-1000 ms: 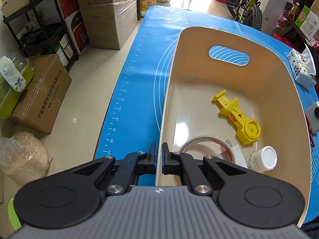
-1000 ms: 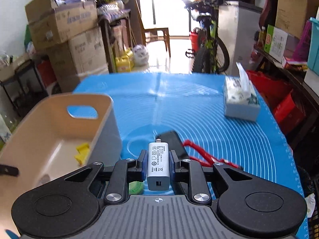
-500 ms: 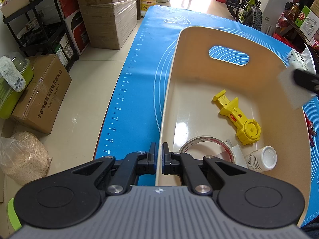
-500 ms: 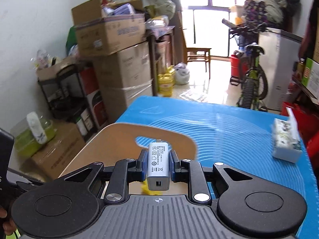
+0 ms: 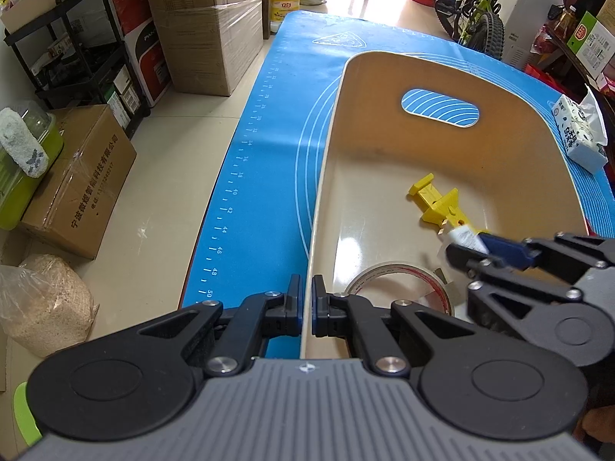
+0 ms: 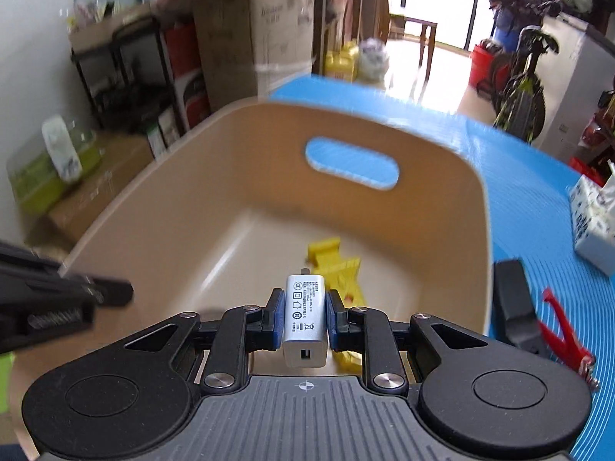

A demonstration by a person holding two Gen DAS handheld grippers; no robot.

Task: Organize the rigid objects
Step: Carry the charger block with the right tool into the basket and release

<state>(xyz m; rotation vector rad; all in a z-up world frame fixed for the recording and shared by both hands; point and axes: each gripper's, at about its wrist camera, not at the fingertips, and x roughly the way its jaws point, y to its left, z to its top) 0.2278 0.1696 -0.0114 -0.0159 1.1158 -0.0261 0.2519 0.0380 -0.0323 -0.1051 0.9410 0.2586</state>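
A beige basket (image 5: 442,69) with a handle slot stands on the blue mat (image 5: 292,88). My left gripper (image 5: 306,309) is shut on the basket's near rim. My right gripper (image 6: 305,315) is shut on a white USB charger (image 6: 305,317) and holds it low inside the basket (image 6: 269,146), above the yellow plastic tool (image 6: 332,265). In the left wrist view the right gripper (image 5: 467,244) reaches in from the right, the charger (image 5: 463,236) at its tips. A tape roll (image 5: 399,282) lies in the basket.
A tissue pack (image 5: 578,136) lies on the mat right of the basket. A black object (image 6: 513,307) and a red tool (image 6: 565,330) lie on the mat beside the basket. Boxes, a shelf and a bicycle stand around the table.
My right gripper has carried the charger from the mat, over the basket's rim and down inside it. My left gripper has kept still on the rim.
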